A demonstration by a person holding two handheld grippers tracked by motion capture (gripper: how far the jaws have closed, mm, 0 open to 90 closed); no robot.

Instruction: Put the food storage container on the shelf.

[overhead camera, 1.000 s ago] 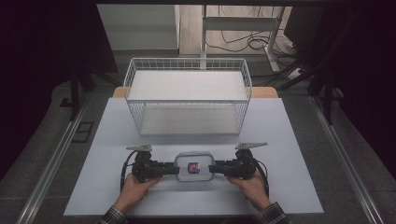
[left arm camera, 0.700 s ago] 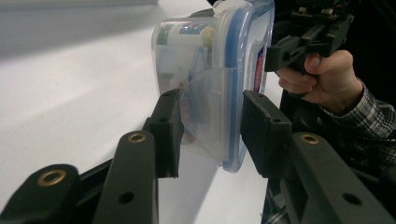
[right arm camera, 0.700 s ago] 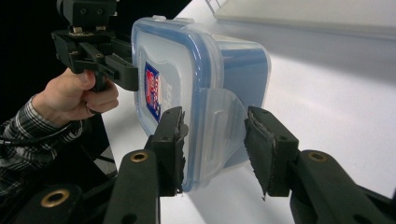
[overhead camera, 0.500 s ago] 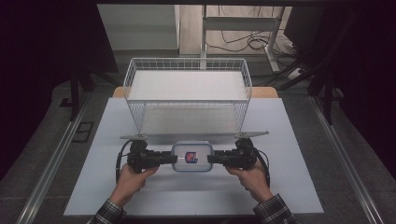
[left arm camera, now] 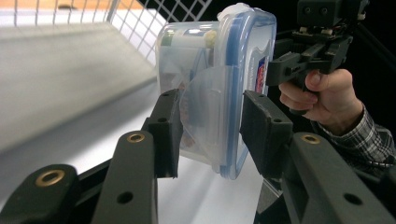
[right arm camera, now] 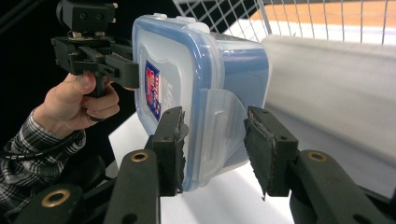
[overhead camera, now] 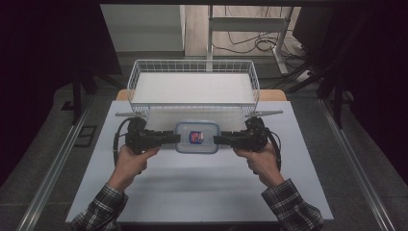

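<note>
A clear plastic food container (overhead camera: 197, 136) with a blue-rimmed lid and a red and blue label hangs above the white table, just in front of the wire basket (overhead camera: 192, 61). My left gripper (overhead camera: 177, 138) is shut on its left end and my right gripper (overhead camera: 216, 140) on its right end. In the left gripper view the jaws (left arm camera: 210, 105) clamp the container (left arm camera: 210, 70) across lid and base at a side latch flap. In the right gripper view the jaws (right arm camera: 215, 121) pinch the container (right arm camera: 187, 60) the same way, with the left gripper (right arm camera: 100, 56) at the far end.
The white wire basket stands at the far side of the table (overhead camera: 202, 192), its front wall close behind the container. Cables trail from both grippers. A dark floor and metal rails (overhead camera: 57, 159) flank the table.
Both grippers have carried the container up off the table and away from the person, toward the basket's front wall.
</note>
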